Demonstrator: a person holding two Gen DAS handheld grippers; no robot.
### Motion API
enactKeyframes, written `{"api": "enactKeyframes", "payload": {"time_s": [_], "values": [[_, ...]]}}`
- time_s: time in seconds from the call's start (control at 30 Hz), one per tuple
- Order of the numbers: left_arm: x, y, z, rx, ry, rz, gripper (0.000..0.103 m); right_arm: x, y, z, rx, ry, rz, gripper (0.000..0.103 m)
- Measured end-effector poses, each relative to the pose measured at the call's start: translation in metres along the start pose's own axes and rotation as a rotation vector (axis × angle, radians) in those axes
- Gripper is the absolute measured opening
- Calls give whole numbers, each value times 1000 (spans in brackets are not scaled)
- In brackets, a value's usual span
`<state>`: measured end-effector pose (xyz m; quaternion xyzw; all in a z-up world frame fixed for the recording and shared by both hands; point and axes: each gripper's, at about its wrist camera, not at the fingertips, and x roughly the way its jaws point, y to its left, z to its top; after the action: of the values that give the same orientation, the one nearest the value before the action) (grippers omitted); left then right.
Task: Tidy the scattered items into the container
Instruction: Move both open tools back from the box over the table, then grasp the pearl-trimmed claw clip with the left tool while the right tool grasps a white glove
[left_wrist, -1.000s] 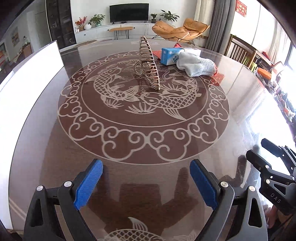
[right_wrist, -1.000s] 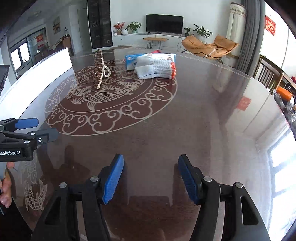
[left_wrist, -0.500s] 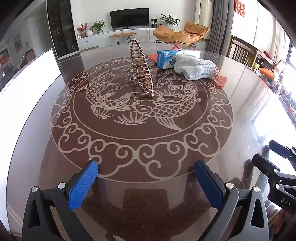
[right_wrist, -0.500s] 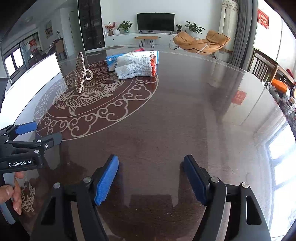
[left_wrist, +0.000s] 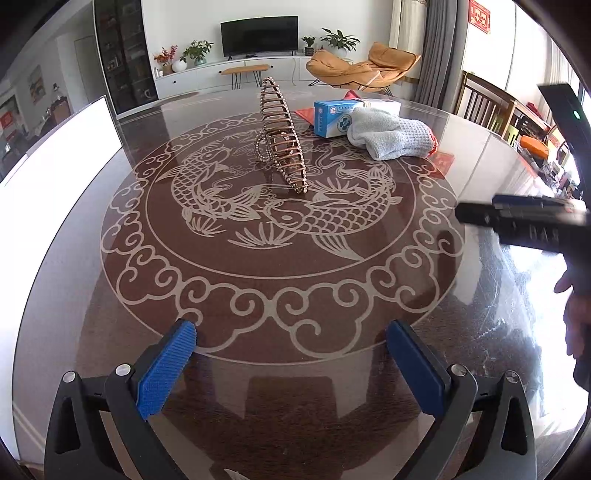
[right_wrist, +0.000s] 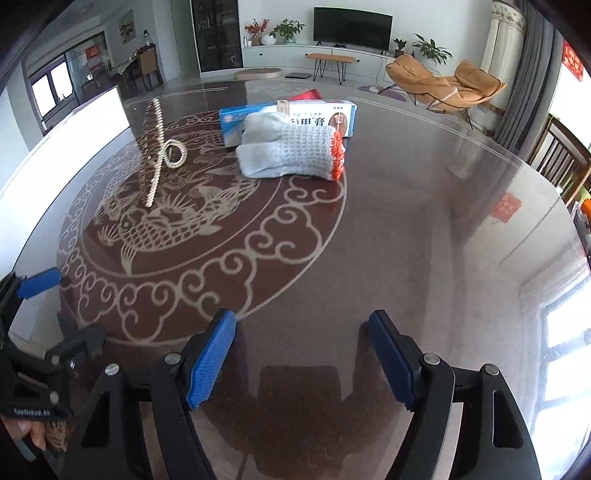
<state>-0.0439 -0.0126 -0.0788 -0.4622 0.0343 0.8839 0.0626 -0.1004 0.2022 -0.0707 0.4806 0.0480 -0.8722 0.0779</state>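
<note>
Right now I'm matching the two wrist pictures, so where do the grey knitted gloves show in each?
Left wrist: grey knitted gloves upper right of centre, red cuff to the right, in front of the blue and white box.
Right wrist: gloves upper centre, against the same box.
Shared landmark: the beaded wire rack, to their left.

On the round table we see a beaded rack standing upright at the centre of the fish medallion. To its right lies a folded glove, resting against a carton just behind it. A flat packet lies behind the carton. Our two grippers hang over the table's near edge, well apart from these things.
</note>
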Motion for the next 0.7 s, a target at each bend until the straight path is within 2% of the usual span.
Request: {"api": "enactKeyframes", "payload": {"time_s": [0.13,0.23,0.3,0.37,0.43,0.5,0.53,0.7], "values": [[0,-1,1,1,1,-1,103,5,-30,81,224,-176,-2,76],[1,-1,1,1,1,-2,103,32,-33,119,305,-145,52,76],[1,-1,2,2,1,-4,103,52,-28,124,319,-89,107,76],[1,-2,2,2,2,-4,103,70,-22,114,339,14,240,76],[1,-2,3,2,2,-4,103,59,-14,97,286,27,272,76],[1,-2,3,1,2,-4,103,46,-9,73,240,92,358,76],[1,-2,3,1,2,-4,103,35,-7,59,217,107,366,76],[2,1,4,19,4,-22,103,-37,-8,-19,54,17,176,76]]}}
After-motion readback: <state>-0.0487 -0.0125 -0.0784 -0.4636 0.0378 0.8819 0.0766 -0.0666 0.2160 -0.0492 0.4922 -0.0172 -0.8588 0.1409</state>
